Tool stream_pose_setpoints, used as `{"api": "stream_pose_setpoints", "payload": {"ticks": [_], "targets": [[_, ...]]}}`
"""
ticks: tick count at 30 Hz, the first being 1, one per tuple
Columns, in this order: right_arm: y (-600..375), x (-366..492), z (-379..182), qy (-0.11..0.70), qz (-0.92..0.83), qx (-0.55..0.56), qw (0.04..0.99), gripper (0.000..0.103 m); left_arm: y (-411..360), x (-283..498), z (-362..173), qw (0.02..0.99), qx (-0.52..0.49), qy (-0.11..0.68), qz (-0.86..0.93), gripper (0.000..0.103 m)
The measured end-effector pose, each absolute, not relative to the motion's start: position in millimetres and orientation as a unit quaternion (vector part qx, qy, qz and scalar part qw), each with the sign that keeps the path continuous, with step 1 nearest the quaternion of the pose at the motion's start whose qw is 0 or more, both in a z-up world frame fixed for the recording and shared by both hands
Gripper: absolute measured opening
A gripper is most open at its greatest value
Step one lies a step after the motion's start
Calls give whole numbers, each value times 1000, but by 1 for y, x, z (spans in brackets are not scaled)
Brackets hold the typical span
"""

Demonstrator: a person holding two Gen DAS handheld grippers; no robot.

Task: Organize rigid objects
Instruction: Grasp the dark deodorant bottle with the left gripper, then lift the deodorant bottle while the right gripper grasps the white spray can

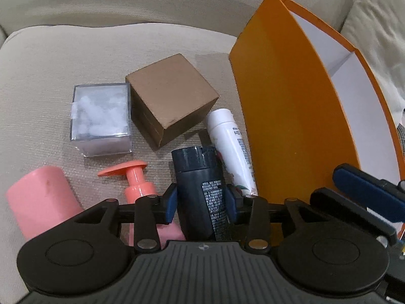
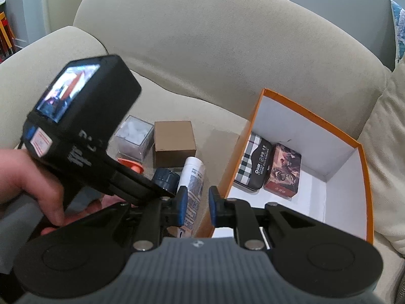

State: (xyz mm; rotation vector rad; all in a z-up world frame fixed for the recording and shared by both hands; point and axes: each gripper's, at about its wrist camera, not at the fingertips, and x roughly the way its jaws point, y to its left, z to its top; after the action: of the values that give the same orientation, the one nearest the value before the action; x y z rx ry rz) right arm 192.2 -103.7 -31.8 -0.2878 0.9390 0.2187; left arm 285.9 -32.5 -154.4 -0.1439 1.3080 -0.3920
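while the dark bottle (image 1: 200, 190) lies on the sofa cushion (image 1: 50, 76) beside the orange box (image 1: 286, 116), the left gripper (image 1: 200, 202) straddles it, jaws apart on either side of its body, the pads close to its flanks but not visibly pressing. the step in hand looks like a pick of this bottle for the box. to do it well, the person should centre the jaws on the body below the cap, lower until the pads cover the widest part, then close squarely, since a round bottle can roll or squirt out of an off-centre pinch. the white tube (image 1: 231, 149) lies touching or just beside the bottle against the box wall, so the right-hand pad must slip between them without dragging it along. the pink pump bottle (image 1: 136, 185) sits close on the other side.

the right gripper (image 2: 198, 206) hovers over the box's near edge, jaws nearly together with nothing between them. inside the box a plaid case (image 2: 253, 162) and a red packet (image 2: 283, 171) sit at the far end, leaving floor nearer free. a brown box (image 1: 172, 98) and clear cube (image 1: 101, 119) wait further back.
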Motion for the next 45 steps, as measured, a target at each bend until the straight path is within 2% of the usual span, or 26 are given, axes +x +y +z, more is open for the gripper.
{"api": "stream_pose_setpoints", "payload": {"ticks": [11,17,20,25,33,39,41,42,45], "targets": [[-79,196,-35,438,120,-185,872,18,17,271,-108,801,-134,562,-156,42],[-57,210,-56,466,127,-209,850,19,49,273,-98,805,-159,555,-137,42],[-50,219,-69,482,126,-215,840,26,60,273,-99,811,-155,550,-125,42],[-40,234,-92,508,108,-227,824,43,75,272,-103,803,-181,553,-131,42],[-39,251,-122,538,90,-250,800,44,68,278,-108,802,-179,555,-131,42],[-38,263,-135,545,71,-263,793,51,71,280,-113,799,-189,558,-123,42],[-39,266,-137,544,63,-262,795,49,72,280,-113,798,-190,558,-123,42],[-39,265,-136,542,55,-263,796,41,72,279,-113,798,-190,558,-124,42],[-46,268,-136,540,59,-257,799,40,71,278,-111,799,-187,558,-123,42]]}}
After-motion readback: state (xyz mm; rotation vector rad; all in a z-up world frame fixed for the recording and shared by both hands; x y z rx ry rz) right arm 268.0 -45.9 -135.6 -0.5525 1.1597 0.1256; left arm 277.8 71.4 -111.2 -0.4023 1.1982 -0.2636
